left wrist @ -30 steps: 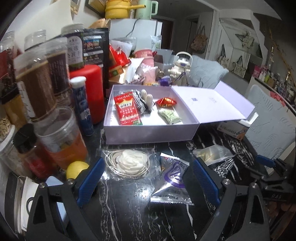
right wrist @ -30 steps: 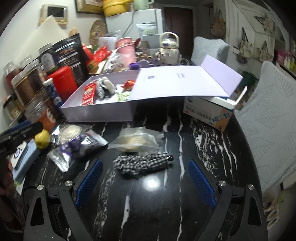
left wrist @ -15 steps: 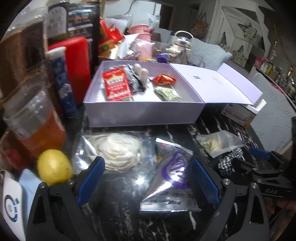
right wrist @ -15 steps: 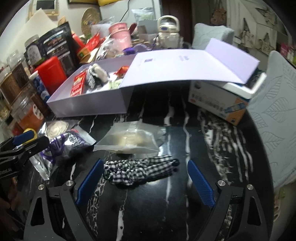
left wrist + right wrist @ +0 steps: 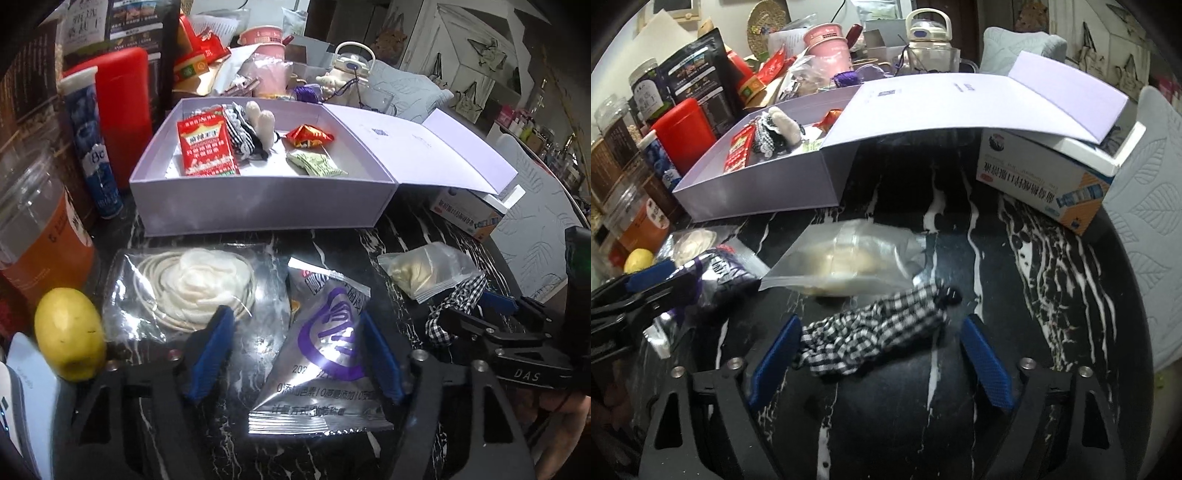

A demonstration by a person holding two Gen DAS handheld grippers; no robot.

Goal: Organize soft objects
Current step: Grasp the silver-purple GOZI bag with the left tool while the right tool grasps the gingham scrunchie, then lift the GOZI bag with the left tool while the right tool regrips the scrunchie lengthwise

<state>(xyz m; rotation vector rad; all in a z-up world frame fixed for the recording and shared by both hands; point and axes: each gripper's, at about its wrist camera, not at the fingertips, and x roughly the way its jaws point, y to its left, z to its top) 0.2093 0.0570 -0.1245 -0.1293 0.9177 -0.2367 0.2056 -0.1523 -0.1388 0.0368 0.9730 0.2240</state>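
Observation:
A silver and purple snack packet [image 5: 325, 347] lies on the black marble table between the pads of my left gripper [image 5: 295, 332]. Its jaws are closing; the right pad is at the packet's edge and the left pad is still apart from it. A black-and-white checked cloth band [image 5: 875, 332] lies between the pads of my right gripper [image 5: 881, 332], whose jaws are also closing without pressing on it. Behind the band sits a clear bag of something cream [image 5: 849, 258]. The open lavender box [image 5: 258, 206] holds a red packet, a striped cloth piece and small sachets.
A clear bag with a coiled white cord [image 5: 192, 288] lies beside the left pad. A lemon [image 5: 68, 332], an orange-filled jar [image 5: 40, 243], a blue tube [image 5: 94, 147] and a red canister [image 5: 122, 110] crowd the left. A medicine box [image 5: 1045, 184] props the lid.
Both grippers have sunk toward the table and moved in over their items. The left jaws have narrowed a lot around the silver packet; the right jaws have narrowed a little around the checked band.

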